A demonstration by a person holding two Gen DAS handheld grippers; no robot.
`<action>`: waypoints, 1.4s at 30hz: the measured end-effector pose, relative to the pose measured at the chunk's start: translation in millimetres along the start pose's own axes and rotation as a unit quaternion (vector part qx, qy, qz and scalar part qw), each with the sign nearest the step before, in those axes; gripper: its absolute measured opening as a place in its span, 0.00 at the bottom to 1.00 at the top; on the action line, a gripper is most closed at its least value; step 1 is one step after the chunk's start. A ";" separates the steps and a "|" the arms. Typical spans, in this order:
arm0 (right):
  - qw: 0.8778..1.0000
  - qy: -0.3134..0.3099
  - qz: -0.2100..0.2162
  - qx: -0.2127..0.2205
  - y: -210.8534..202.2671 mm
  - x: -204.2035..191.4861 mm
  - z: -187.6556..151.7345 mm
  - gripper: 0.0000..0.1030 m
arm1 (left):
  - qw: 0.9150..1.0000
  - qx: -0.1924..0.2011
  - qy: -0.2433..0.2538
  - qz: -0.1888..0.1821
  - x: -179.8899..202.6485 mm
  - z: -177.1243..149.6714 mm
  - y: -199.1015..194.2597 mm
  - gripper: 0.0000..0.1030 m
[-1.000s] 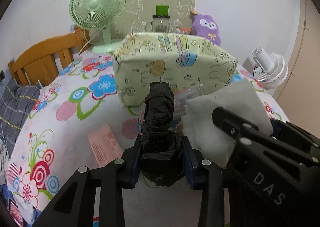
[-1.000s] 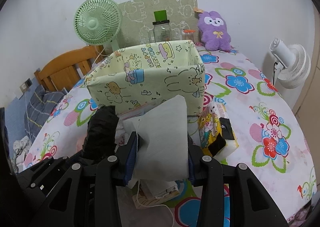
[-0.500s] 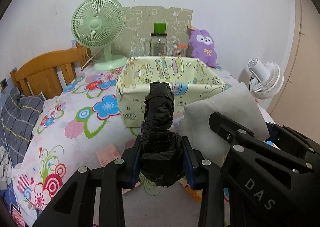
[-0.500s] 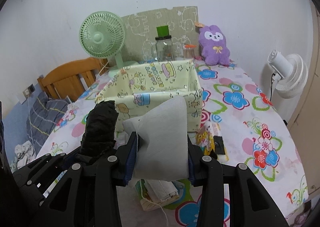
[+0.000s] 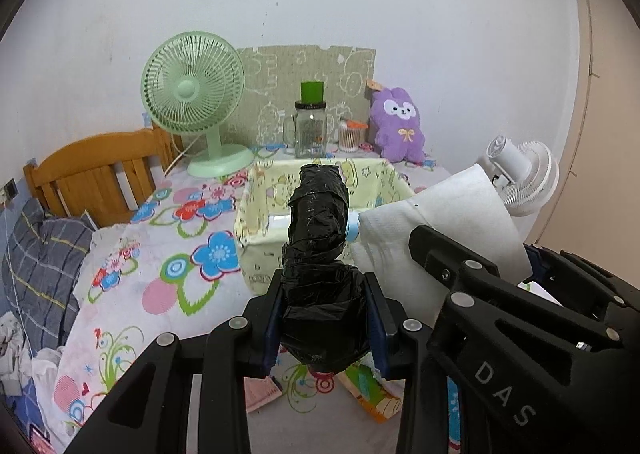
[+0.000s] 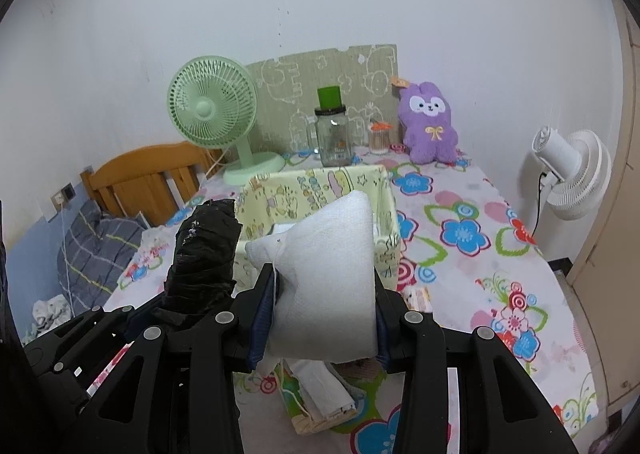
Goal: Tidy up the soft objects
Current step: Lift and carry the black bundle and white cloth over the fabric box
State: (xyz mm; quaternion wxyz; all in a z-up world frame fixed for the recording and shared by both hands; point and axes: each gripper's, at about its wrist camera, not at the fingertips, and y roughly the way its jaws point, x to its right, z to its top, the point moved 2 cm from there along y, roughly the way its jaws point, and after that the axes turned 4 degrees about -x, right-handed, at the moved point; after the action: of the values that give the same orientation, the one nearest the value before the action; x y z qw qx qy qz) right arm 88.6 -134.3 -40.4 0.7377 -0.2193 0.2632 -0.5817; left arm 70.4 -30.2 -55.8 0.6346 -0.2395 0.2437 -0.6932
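Left hand-held gripper (image 5: 323,324) clamping black roll (image 5: 318,222), right hand-held gripper (image 6: 323,328) clamping white pack (image 6: 326,274), possibly tissues

The left matte black plastic two-finger gripper (image 5: 324,318) has silver round screws and blue pads lining its fingers (image 5: 272,318). The matching right black gripper (image 6: 322,318) bears white "DAS" lettering.

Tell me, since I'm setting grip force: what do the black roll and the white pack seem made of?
Black roll: thin plastic film, probably rolled bin bags; glossy, crinkled.
White pack: soft matte paper or nonwoven, probably tissue; faint embossed texture, and it dents between the pads.
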 end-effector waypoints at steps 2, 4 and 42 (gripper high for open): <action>1.000 -0.001 0.000 0.004 -2.2 0.1 3.5 0.44 | 1.000 0.004 0.001 -0.001 1.5 4.2 -2.9 0.35; 1.000 -0.002 0.000 0.009 -5.4 -0.4 7.9 0.44 | 1.000 0.008 0.002 -0.002 2.5 7.7 -4.9 0.35; 0.999 0.007 -0.004 0.041 24.5 8.5 62.9 0.44 | 0.999 0.033 0.004 0.000 -1.9 57.0 20.4 0.36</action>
State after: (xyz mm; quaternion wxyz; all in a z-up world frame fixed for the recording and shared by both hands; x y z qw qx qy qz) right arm 148.9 -135.9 -8.8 0.7419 -0.1861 0.2435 -0.5963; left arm 122.6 -31.8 -25.2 0.6411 -0.2160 0.2229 -0.7018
